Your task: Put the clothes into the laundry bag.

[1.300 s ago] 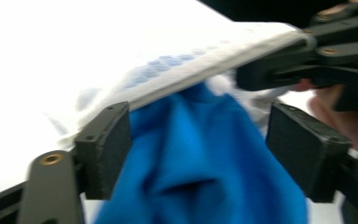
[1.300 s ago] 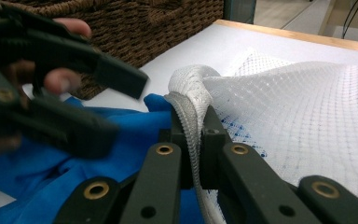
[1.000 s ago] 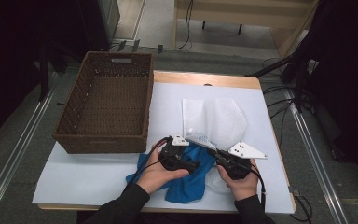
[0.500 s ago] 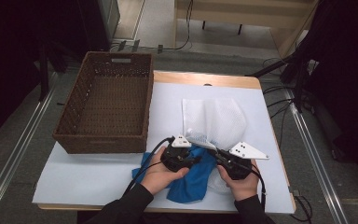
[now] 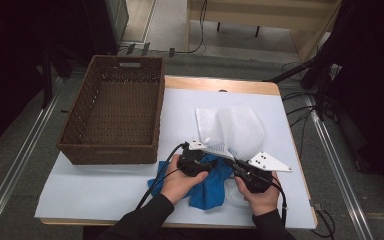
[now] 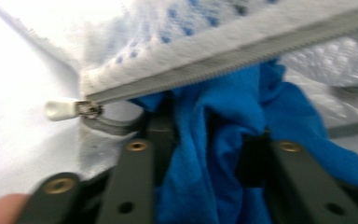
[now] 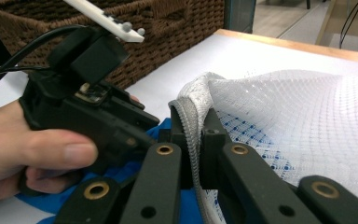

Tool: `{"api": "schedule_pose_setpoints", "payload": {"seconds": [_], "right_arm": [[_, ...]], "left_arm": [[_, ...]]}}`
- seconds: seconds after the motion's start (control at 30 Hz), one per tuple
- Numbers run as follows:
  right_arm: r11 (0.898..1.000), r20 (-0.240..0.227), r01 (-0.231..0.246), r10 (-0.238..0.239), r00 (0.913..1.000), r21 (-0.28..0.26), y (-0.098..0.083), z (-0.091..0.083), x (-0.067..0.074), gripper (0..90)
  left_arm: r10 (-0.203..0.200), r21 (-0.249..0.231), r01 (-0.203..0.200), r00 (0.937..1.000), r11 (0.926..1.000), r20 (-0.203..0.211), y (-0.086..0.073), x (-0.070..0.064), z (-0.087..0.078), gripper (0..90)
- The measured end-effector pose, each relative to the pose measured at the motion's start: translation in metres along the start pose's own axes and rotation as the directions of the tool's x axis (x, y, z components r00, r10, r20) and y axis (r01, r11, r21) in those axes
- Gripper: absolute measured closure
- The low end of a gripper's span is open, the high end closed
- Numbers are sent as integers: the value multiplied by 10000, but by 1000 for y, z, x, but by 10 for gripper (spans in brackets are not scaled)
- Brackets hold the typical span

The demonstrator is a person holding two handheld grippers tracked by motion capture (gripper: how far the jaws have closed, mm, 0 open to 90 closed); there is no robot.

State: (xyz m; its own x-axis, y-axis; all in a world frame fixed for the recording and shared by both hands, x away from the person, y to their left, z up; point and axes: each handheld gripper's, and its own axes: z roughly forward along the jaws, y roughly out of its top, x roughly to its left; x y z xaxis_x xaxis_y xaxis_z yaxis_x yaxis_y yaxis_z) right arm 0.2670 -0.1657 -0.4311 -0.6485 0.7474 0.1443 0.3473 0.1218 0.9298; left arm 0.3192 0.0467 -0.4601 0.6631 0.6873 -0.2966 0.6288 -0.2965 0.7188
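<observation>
Basket (image 5: 112, 117) left of mesh bag (image 5: 232, 127); cloth (image 5: 207, 182) before bag.

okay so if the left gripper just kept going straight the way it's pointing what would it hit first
Probably the blue cloth bunched between the left gripper and its jaws, pushing it deeper into the white mesh zip bag, whose open grey zipper edge lies right beyond. Depth there is hard to judge.

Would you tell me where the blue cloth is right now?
In the high view the blue cloth lies near the table's front edge between the two hands, partly tucked into the white mesh bag, right of the wicker basket.
</observation>
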Motion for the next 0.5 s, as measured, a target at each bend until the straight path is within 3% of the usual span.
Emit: {"api": "schedule_pose_setpoints", "payload": {"seconds": [0.03, 0.07, 0.17, 0.23, 0.33, 0.4, 0.5], "right_arm": [[10000, 15, -46, 46, 10000, -31, 0, -1, -1, 889], [9999, 41, -95, 96, 9999, -63, 0, -1, -3, 889], [9998, 73, -210, 210, 9998, -67, 0, -2, -5, 889], [9995, 58, -301, 302, 9995, -68, 1, -2, -5, 888], [9995, 59, -314, 314, 9995, -51, 1, -1, -4, 888], [9996, 45, -270, 270, 9996, 0, 1, 1, -2, 888], [9998, 6, -199, 199, 9998, 68, -1, 3, 0, 888]], "left_arm": [[88, -56, -89, 9999, 9999, -113, 1, -2, -5, 507], [111, -337, -124, 9992, 9994, -386, 3, -3, -16, 347], [-11, -552, -9, 9993, 9985, -366, 3, 0, -26, 306], [62, -229, -69, 9994, 9997, -328, 1, 1, -26, 290], [629, 952, -600, 9977, 9936, -271, -8, -4, -11, 288], [888, 1306, -802, 9941, 9882, -621, -14, -9, -3, 308], [1286, 903, -1204, 9874, 9886, -919, -14, -16, -6, 599]]}}
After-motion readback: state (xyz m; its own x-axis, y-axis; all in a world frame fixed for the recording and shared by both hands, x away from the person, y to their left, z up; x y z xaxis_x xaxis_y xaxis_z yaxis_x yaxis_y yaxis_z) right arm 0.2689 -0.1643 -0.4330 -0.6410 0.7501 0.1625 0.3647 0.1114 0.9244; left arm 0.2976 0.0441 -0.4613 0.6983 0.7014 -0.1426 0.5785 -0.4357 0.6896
